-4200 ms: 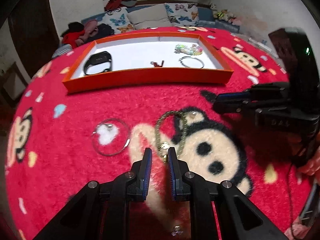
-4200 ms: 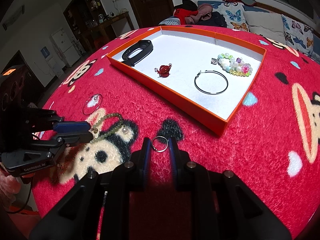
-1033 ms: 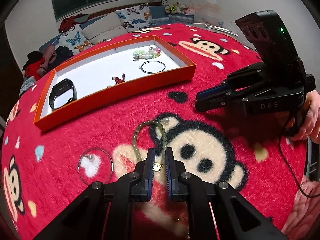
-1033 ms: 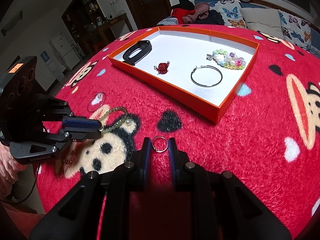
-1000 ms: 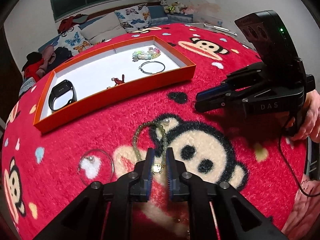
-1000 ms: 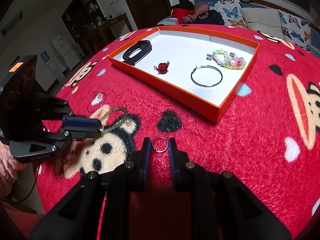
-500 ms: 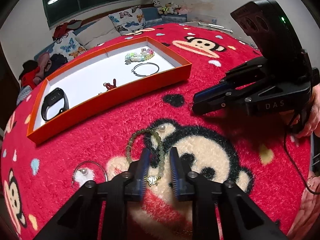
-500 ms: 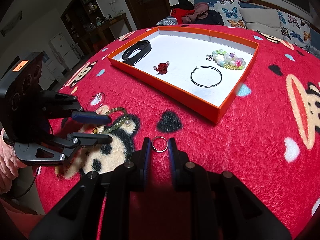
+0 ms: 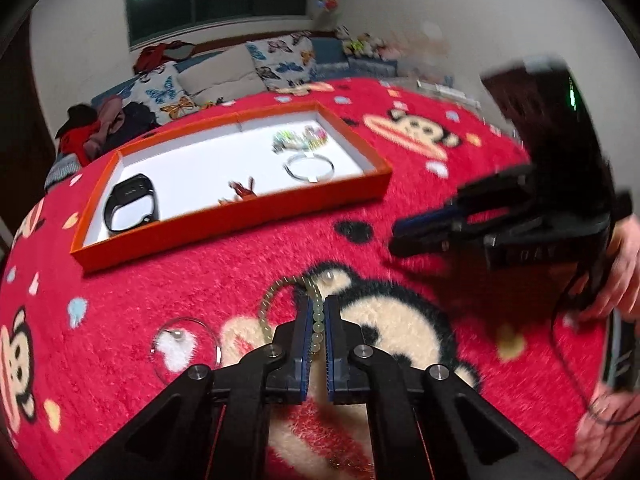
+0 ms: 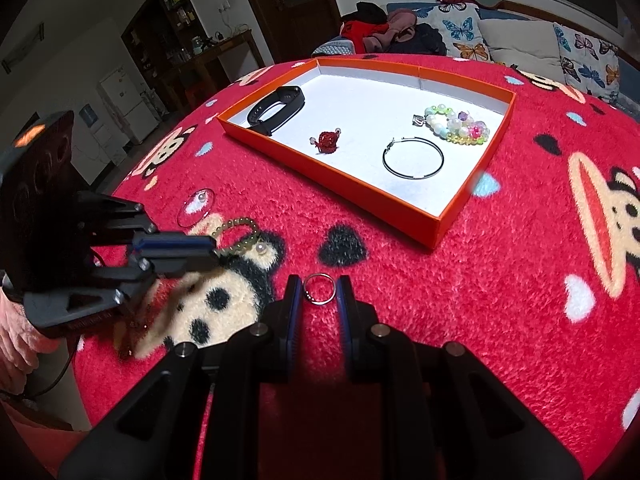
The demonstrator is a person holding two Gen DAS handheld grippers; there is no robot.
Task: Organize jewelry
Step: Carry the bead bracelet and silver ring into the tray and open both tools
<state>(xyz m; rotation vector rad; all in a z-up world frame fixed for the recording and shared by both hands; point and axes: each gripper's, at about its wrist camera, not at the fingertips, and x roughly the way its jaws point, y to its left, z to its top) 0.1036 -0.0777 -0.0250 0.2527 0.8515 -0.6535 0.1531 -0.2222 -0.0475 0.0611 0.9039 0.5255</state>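
The left gripper [image 9: 316, 322] is clamped on the green bead bracelet [image 9: 280, 304] — orange tray [image 9: 240, 216] lies at eleven o'clock. The right gripper [image 10: 319, 290] pinches the small ring [image 10: 319, 289] — tray at one o'clock, nearer.

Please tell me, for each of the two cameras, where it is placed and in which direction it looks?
Left wrist: sits on the left gripper, looking down along its fingers, which pinch the green bead necklace on the red blanket; the right gripper and a hand show at right.
Right wrist: sits on the right gripper, which holds a small ring; the left gripper shows at left.
Both share: the orange tray holding a black wristband, and the necklace.
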